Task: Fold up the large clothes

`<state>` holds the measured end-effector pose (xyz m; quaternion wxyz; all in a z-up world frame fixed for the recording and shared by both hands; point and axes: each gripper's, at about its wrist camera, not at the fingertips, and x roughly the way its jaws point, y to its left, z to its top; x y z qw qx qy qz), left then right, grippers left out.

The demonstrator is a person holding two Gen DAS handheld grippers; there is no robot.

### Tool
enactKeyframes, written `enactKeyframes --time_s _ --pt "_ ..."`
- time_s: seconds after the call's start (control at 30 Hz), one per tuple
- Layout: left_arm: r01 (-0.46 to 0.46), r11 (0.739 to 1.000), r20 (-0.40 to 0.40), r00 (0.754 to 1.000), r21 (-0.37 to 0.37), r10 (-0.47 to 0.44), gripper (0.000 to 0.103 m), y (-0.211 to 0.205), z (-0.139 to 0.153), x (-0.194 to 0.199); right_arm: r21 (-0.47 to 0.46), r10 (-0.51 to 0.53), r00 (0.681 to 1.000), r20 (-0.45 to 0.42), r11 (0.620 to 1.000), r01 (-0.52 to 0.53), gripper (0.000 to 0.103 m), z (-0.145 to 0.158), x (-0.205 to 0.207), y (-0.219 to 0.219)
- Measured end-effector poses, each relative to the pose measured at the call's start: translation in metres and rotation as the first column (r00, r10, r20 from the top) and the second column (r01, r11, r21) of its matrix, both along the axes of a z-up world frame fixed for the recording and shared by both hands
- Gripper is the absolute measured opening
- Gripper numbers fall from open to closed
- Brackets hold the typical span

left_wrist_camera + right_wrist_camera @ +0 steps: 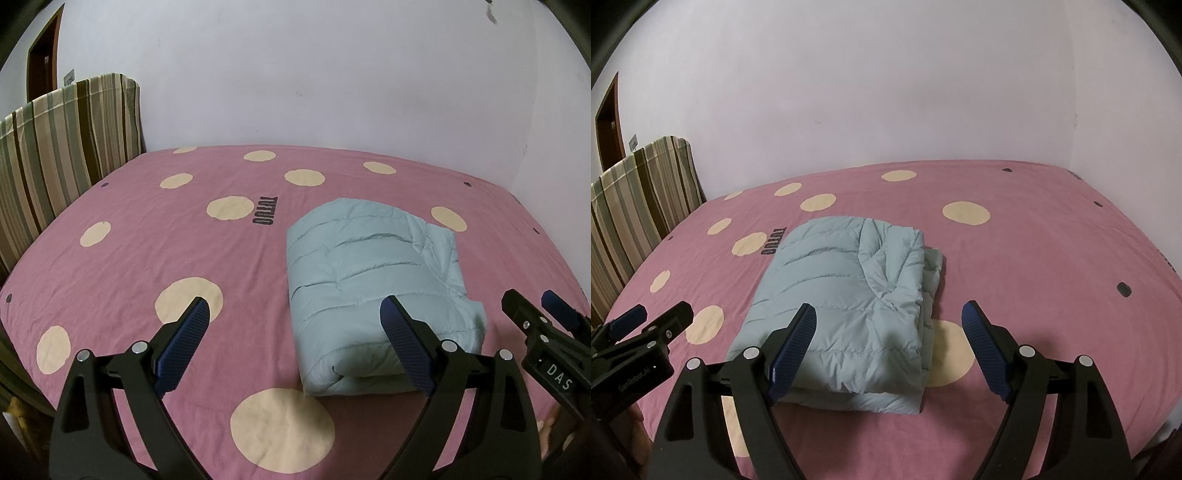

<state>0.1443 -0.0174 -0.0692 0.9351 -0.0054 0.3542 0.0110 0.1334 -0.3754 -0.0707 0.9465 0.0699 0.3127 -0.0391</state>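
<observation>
**Jacket folded on bed, both tools empty**

Light-blue puffer jacket (846, 314) lies folded in a compact rectangle on the pink polka-dot bed sheet (155, 236). Left hand-held gripper (295, 314) has jaws spread wide, holding nothing. Right hand-held gripper (890, 317) likewise. Both sit near the jacket's front edge.

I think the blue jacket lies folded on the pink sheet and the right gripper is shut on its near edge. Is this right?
Not quite. The jacket does lie folded on the pink sheet, but the right gripper is open and holds nothing; its fingers are spread above the jacket's near edge. The right wrist view shows this.
</observation>
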Motion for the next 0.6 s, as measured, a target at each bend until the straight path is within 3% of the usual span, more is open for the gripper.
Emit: enactKeyframes --time_s 0.6 --pt "0.011 1.000 0.050 0.999 0.028 -0.013 0.093 -0.0063 0.0072 -0.0080 -0.005 0.005 1.000 0.006 1.000 -0.005 0.080 0.0015 -0.0012 0.0006"
